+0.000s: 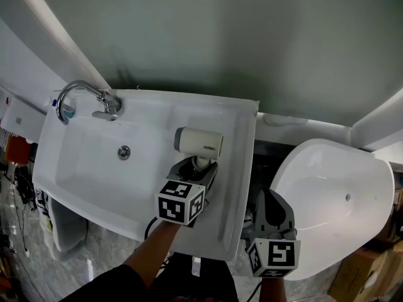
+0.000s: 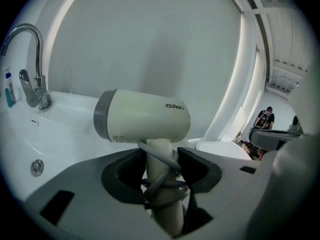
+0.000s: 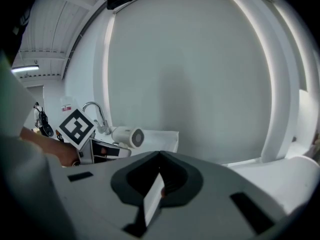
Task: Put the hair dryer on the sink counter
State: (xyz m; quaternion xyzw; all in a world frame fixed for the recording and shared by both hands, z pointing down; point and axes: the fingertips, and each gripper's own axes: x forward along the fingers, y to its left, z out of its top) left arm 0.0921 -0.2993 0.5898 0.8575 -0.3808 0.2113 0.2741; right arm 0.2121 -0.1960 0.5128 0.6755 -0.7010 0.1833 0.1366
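The cream hair dryer (image 1: 198, 142) with a grey rear band hangs over the right part of the white sink (image 1: 242, 137), its barrel lying crosswise. My left gripper (image 1: 200, 168) is shut on its handle, which has the grey cord wound round it. The left gripper view shows the hair dryer (image 2: 142, 116) upright between the jaws of the left gripper (image 2: 162, 164), and I cannot tell whether it touches the sink. My right gripper (image 1: 269, 200) waits to the right of the sink, off the counter. In its own view the right gripper (image 3: 160, 156) has its jaws together, and the hair dryer (image 3: 127, 136) lies far left.
A chrome faucet (image 1: 82, 96) stands at the sink's back left corner and the drain (image 1: 124, 151) lies in the basin. A white rounded fixture (image 1: 334, 200) sits to the right of the sink. A grey-green wall rises behind. Clutter lies on the floor at left.
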